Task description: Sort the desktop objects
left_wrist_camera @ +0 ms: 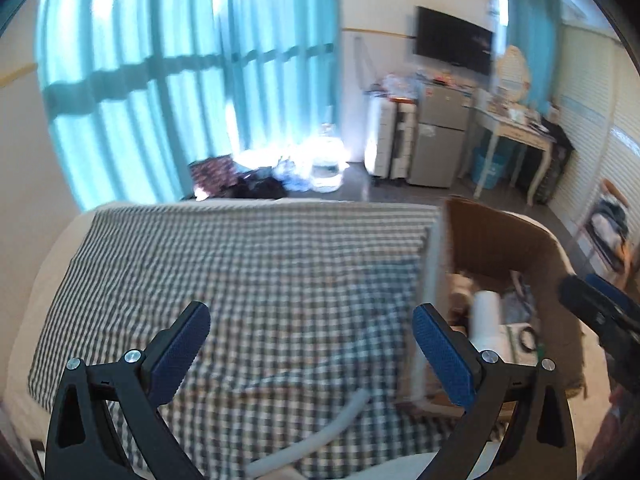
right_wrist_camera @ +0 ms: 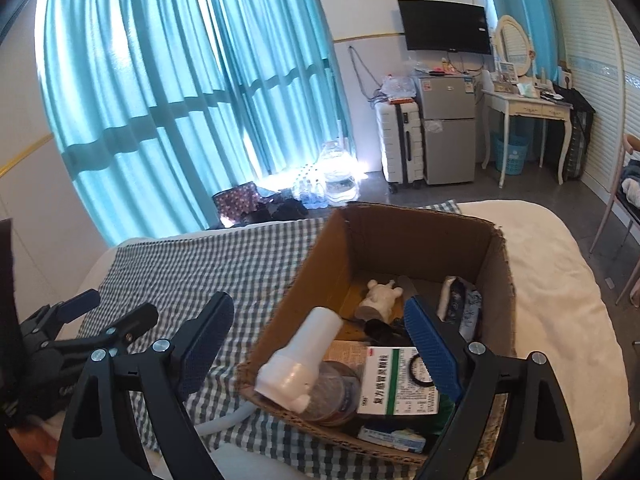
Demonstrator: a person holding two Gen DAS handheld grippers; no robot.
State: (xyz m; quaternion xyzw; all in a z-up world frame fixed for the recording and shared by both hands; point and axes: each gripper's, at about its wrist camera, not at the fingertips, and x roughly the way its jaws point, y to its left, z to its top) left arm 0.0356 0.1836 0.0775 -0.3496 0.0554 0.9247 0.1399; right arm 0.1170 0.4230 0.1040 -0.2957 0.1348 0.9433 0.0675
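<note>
Left wrist view: left gripper spread wide, nothing between the pads, hovering over the checked cloth. Frame is motion-blurred. A pale hose lies on the cloth below the fingers. Cardboard box sits at the cloth's right edge; a white bottle pokes up inside it. The right tool shows dark at the far right.

Right wrist view: right gripper also spread, empty, poised above the cardboard box. Inside: white bottle leaning on the near-left wall, a small white figurine toward the back, a green-and-white medicine carton, a black ring on it, a clear lidded tub, a folded patterned item at right. Left gripper visible low left, over the cloth.

Handling, as a guess: bottle looks light, rigid, smooth plastic, best pinched across the straight barrel. Carton is light, crushable; take it by its narrow faces. Figurine may be brittle.
</note>
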